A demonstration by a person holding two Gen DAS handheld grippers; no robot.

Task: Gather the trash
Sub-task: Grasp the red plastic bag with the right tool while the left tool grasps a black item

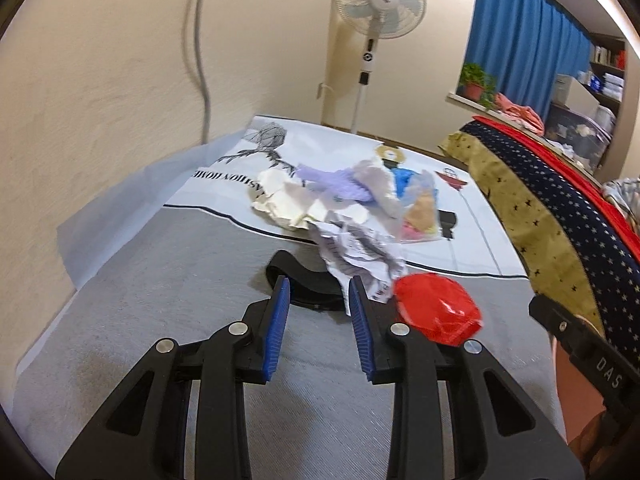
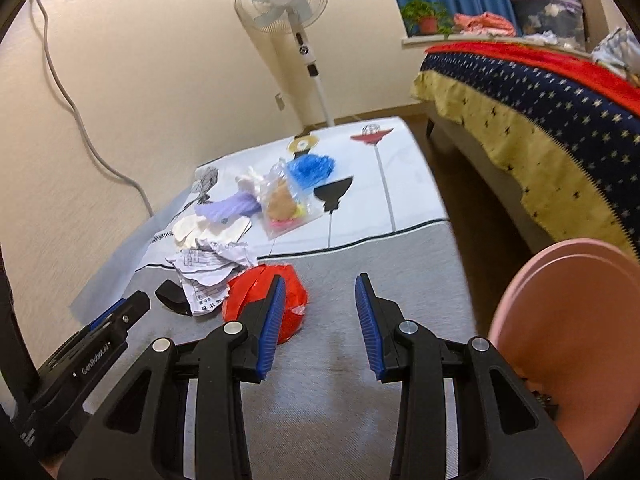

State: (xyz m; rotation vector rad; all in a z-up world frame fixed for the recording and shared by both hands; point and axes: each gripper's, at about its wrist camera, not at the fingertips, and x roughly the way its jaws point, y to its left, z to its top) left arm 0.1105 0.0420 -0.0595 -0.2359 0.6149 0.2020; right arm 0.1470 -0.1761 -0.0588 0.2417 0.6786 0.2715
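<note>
red wrapper [image 2: 264, 300] half hidden behind right claw [image 2: 320, 322]; both claws agape, empty.

Two wrist views, shared trash pile [image 1: 344, 208]

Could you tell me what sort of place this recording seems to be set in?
Most likely a bedroom in a home: a bed with a starred cover stands at the right, a pedestal fan against the wall, and a blue curtain by a sill with a potted plant.

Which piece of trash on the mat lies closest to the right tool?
The red crumpled wrapper, partly behind the right tool's left finger. The printed crumpled paper and the rest lie farther back.
</note>
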